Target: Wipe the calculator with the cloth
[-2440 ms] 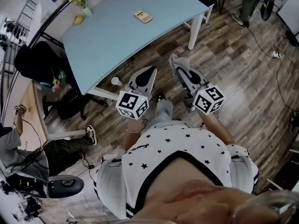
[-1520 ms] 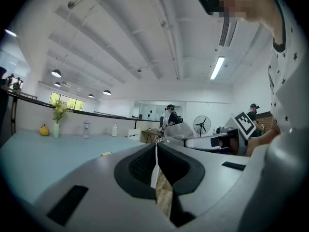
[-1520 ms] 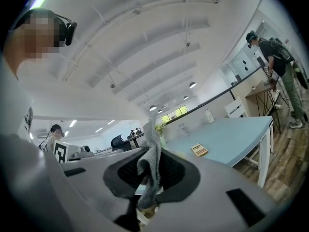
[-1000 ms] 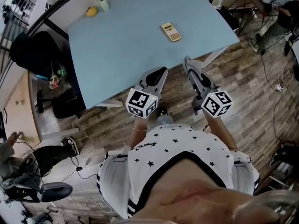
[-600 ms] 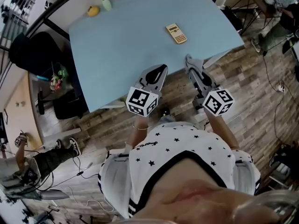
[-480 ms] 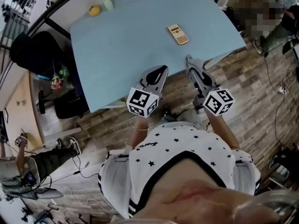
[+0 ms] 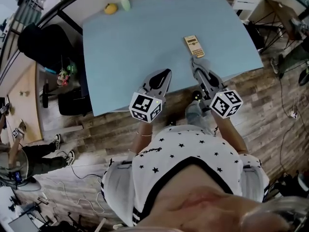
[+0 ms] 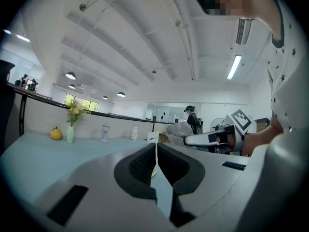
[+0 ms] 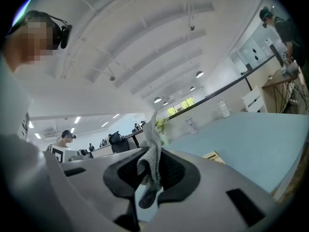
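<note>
Two grippers now sit over the near edge of the blue table. Half a second ago both hung over the wood floor, short of that edge, and in the oldest frame the table was well away. Judgement: the person has walked up, the approach is nearly done, and wiping has not started.

Far left on the table are a yellow fruit and a flower vase, well apart from the work. The left gripper hovers over bare tabletop. Its own view shows the left gripper with jaws pressed together and nothing between them.

The right gripper points at the calculator, which lies flat at the far right of the table, just beyond the tip. In the earlier frames that gap was wide. In its own view the right gripper is clamped on the grey cloth, one end standing above the jaws and a tail hanging below. The calculator shows right of the jaws, apart from the cloth, so no contact yet.
</note>
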A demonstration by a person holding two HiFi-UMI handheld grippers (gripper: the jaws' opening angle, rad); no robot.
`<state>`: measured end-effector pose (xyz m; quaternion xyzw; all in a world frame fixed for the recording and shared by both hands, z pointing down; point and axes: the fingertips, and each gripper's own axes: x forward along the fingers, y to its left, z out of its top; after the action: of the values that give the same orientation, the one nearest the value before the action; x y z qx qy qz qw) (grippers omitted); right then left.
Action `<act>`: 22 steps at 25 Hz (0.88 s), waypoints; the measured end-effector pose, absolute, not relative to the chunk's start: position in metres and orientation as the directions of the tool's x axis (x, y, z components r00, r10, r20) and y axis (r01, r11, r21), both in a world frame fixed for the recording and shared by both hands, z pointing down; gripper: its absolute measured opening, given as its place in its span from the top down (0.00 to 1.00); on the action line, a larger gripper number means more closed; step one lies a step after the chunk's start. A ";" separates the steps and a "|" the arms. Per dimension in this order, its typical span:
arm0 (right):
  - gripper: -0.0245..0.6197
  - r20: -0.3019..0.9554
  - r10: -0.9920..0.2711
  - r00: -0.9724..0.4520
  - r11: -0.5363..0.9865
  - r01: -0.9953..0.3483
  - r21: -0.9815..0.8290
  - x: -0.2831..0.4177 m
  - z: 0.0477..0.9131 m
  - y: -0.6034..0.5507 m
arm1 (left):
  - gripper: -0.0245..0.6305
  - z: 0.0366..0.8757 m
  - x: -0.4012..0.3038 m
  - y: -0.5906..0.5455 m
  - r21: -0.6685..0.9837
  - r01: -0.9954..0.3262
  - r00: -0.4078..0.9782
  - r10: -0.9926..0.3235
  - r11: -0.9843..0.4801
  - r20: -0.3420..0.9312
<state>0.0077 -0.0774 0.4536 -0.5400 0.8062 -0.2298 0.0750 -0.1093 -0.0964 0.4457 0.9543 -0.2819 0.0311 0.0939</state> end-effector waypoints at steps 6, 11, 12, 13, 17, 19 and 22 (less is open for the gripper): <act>0.89 0.130 -0.883 -0.450 0.350 -0.818 -0.457 0.036 0.456 -0.114 | 0.91 0.435 -0.078 -0.126 0.130 -0.573 0.819 -0.564 -0.809 0.101; 0.89 0.131 -0.854 -0.504 0.390 -0.786 -0.479 0.059 0.462 -0.145 | 0.91 0.441 -0.063 -0.144 0.131 -0.634 0.773 -0.622 -0.762 0.123; 0.89 0.132 -0.848 -0.513 0.399 -0.782 -0.479 0.063 0.463 -0.150 | 0.91 0.441 -0.060 -0.148 0.132 -0.644 0.765 -0.632 -0.754 0.121; 0.89 0.133 -0.843 -0.521 0.406 -0.778 -0.480 0.066 0.464 -0.156 | 0.91 0.441 -0.057 -0.151 0.133 -0.651 0.759 -0.640 -0.747 0.118; 0.89 0.134 -0.826 -0.547 0.423 -0.761 -0.492 0.081 0.467 -0.178 | 0.91 0.442 -0.043 -0.168 0.124 -0.674 0.739 -0.660 -0.728 0.139; 0.89 0.137 -0.817 -0.560 0.434 -0.753 -0.494 0.089 0.468 -0.190 | 0.91 0.440 -0.035 -0.176 0.114 -0.687 0.726 -0.672 -0.717 0.147; 0.89 0.137 -0.802 -0.582 0.452 -0.740 -0.499 0.101 0.468 -0.205 | 0.91 0.436 -0.022 -0.189 0.101 -0.707 0.706 -0.692 -0.700 0.151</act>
<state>0.1014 -0.2052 0.4678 -0.4535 0.8499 -0.2618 0.0592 -0.0225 -0.1888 0.4359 0.9205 -0.3801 0.0505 0.0758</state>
